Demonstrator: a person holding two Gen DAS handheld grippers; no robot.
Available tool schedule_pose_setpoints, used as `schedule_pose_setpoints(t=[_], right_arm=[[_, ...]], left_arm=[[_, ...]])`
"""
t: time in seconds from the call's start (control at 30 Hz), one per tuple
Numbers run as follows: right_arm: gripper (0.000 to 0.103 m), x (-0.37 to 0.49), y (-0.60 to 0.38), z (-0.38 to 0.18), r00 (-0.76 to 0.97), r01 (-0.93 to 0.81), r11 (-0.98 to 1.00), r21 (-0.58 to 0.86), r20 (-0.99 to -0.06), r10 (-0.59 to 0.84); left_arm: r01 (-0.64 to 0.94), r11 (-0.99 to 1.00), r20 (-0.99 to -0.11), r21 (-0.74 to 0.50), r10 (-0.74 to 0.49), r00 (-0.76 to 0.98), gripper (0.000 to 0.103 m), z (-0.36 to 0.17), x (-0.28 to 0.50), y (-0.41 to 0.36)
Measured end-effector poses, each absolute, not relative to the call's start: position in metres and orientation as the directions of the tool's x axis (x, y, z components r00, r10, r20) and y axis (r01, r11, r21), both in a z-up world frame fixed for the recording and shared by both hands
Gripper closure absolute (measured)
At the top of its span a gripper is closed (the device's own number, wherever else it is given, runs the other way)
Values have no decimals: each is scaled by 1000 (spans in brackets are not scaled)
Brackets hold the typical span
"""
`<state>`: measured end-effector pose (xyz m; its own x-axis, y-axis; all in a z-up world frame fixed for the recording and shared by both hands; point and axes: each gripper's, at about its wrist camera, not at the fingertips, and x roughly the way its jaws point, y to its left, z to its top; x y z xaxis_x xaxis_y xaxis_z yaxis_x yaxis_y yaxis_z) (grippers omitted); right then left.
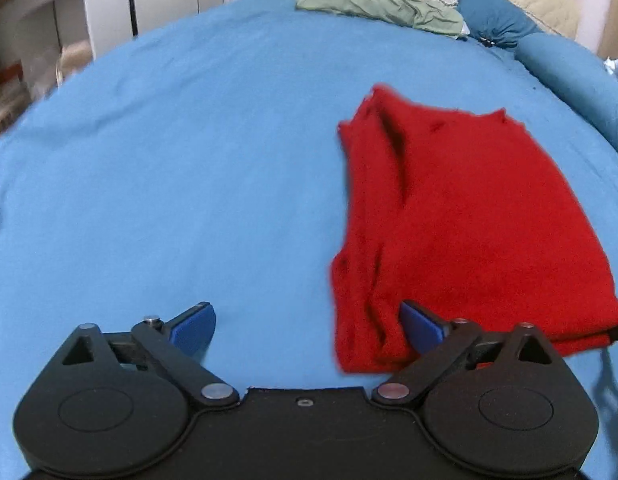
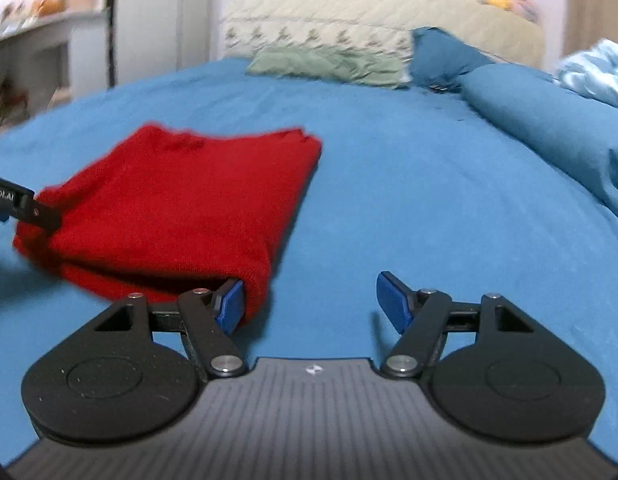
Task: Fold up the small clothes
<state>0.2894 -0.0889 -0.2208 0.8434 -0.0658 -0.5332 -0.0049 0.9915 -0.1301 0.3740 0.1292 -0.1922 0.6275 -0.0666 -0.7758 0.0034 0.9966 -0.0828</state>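
Left wrist view has the red top [image 1: 469,220] lying on the blue sheet [image 1: 169,180], already folded into a rough rectangle, with the left gripper [image 1: 309,326] spread wide and its right pad right at the near left corner of the cloth, nothing pinched. From the right wrist view the right gripper [image 2: 311,300] is spread too, its left pad touching or maybe tucked just under the near right corner of the top [image 2: 181,208], hard to say which. So both tools sit at the near edge, one per corner. My guess is it's either one more fold away from you or just a tidy-up. If folding, I'd get each lower finger properly under all the layers before closing, since that near edge looks like a thick double layer and it's easy to grab only the top one. Lift both corners level, carry them to the far edge, and set down flat. The left side looks rumpled, so smooth that afterwards.
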Motion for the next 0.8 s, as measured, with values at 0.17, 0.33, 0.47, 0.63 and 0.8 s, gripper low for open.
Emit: schedule_pose_setpoints(t=[0.17, 0.33, 0.47, 0.63, 0.8], right_arm=[[18, 285, -103, -232, 810, -37, 993, -110, -586, -35], [17, 278, -112, -220, 789, -92, 993, -74, -614, 27], [6, 280, -120, -194, 806, -153, 987, 49, -571, 153], [6, 336, -120, -178, 771, -117, 965, 237, -590, 238], [6, 394, -133, -186, 718, -49, 934, 353, -638, 278]], left_arm=[[3, 997, -774, -73, -59, 631, 2, -189, 361, 137], [19, 992, -746, -125, -106, 657, 4, -163, 356, 131], [60, 992, -713, -111, -121, 691, 0, -148, 372, 115], [86, 989, -740, -120, -147, 656, 0, -151, 427, 98], [107, 989, -748, -105, -149, 647, 0, -163, 457, 97]])
